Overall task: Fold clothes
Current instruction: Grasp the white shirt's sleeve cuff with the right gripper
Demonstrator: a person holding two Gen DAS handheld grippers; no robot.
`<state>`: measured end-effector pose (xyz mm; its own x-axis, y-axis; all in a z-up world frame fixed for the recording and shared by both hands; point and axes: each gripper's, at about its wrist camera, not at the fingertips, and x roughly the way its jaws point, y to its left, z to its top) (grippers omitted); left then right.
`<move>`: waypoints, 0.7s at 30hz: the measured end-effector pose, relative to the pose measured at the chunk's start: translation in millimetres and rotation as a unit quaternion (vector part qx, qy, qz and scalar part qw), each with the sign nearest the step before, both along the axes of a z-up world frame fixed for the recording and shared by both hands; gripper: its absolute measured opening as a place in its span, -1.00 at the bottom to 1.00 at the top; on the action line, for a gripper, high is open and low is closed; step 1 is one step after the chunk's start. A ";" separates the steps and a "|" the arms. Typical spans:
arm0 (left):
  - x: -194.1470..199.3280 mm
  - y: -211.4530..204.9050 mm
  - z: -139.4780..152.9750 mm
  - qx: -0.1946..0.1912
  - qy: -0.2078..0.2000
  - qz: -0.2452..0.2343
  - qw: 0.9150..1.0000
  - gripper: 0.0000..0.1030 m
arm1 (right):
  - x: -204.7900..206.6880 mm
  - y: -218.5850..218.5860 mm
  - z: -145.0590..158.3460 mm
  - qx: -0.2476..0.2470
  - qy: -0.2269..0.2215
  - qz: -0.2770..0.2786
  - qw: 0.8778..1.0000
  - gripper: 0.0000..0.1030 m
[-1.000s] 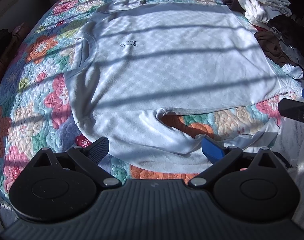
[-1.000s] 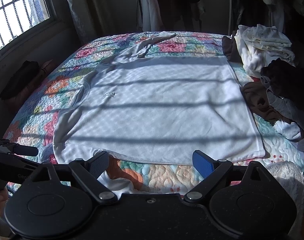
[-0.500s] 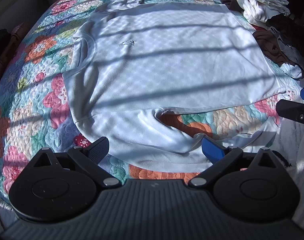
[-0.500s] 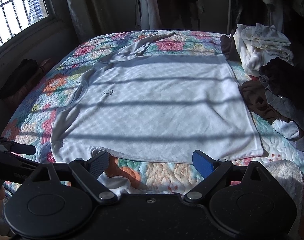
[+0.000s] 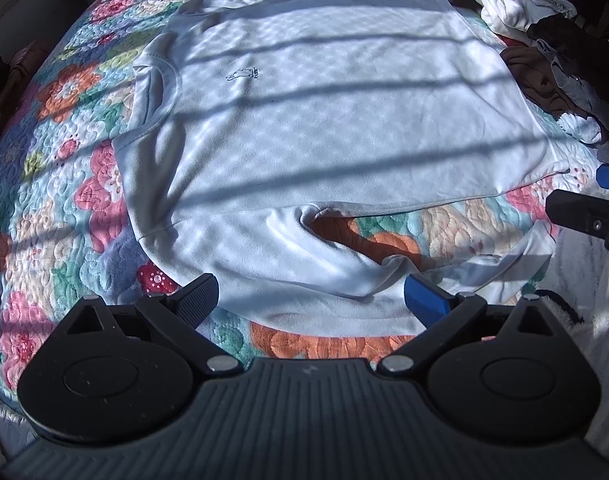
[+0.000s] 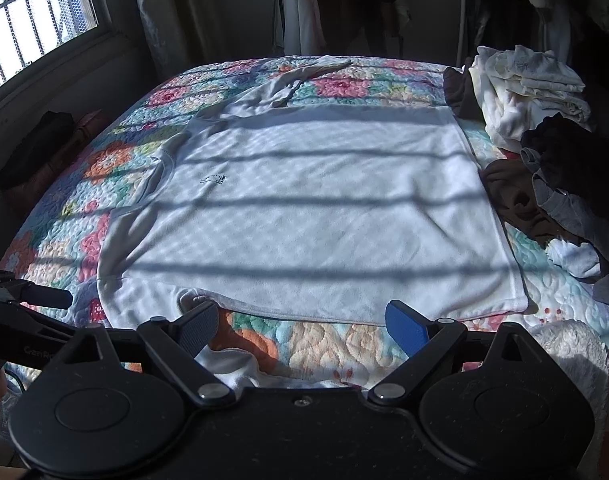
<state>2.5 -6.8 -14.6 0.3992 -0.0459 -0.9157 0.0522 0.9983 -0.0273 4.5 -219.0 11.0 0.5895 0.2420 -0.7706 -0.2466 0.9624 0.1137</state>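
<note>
A white long-sleeved shirt (image 5: 344, 120) lies flat on a bed with a flowery quilt (image 5: 64, 128). Its neck hole points to the left side of the bed and its bottom edge points to the right. One sleeve (image 5: 304, 280) lies along the near edge of the bed, bent and a bit wrinkled. The other sleeve (image 6: 296, 76) lies across the far side. A tiny dark picture (image 6: 213, 179) is stitched on the chest. Stripes of shadow fall across the shirt.

There is no basket or box here. On the right side of the bed sits a pile of clothes (image 6: 536, 92), with white ones on top and dark and brown ones in front.

The left gripper (image 5: 311, 298) floats low over the near sleeve. Its two fingers are spread wide apart and hold nothing. One finger has a black pad (image 5: 198, 298) and the other a blue pad (image 5: 426, 300).

The right gripper (image 6: 302, 326) hangs above the near edge of the bed, just by the shirt's side. Its fingers are also spread wide and hold nothing.

A window (image 6: 36, 12) with bars is on the left wall.
</note>
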 end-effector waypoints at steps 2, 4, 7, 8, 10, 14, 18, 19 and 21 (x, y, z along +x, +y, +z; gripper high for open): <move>1.8 -7.7 -11.1 -0.002 0.018 -0.024 1.000 0.96 | 7.4 3.7 -12.4 -0.018 0.005 0.005 1.000 0.84; 2.9 -10.5 -19.8 -0.009 0.029 -0.038 0.999 0.95 | 13.9 6.9 -26.3 -0.033 0.013 0.017 0.999 0.84; 3.5 -5.6 -30.9 -0.018 0.037 -0.033 0.999 0.93 | 20.0 8.9 -45.1 -0.041 0.032 0.042 0.998 0.84; 3.1 -1.7 -34.9 -0.020 0.038 -0.025 0.999 0.93 | 22.0 9.5 -51.3 -0.044 0.038 0.050 0.997 0.84; 2.4 6.0 -43.0 -0.025 0.040 -0.009 0.999 0.93 | 18.5 5.4 -55.4 -0.022 0.040 0.070 0.996 0.84; 1.0 21.5 -59.0 -0.035 0.045 0.023 0.998 0.93 | 14.5 3.5 -69.5 -0.013 0.049 0.130 0.990 0.84; -0.4 36.9 -75.1 -0.044 0.050 0.055 0.996 0.90 | 10.9 15.2 -91.1 -0.015 0.069 0.187 0.980 0.83; -0.7 39.7 -77.3 -0.047 0.048 0.061 0.996 0.90 | 9.7 18.2 -96.6 -0.017 0.074 0.198 0.977 0.82; -1.3 41.5 -76.3 -0.055 0.039 0.064 0.996 0.90 | 7.3 24.4 -107.6 -0.020 0.082 0.219 0.972 0.76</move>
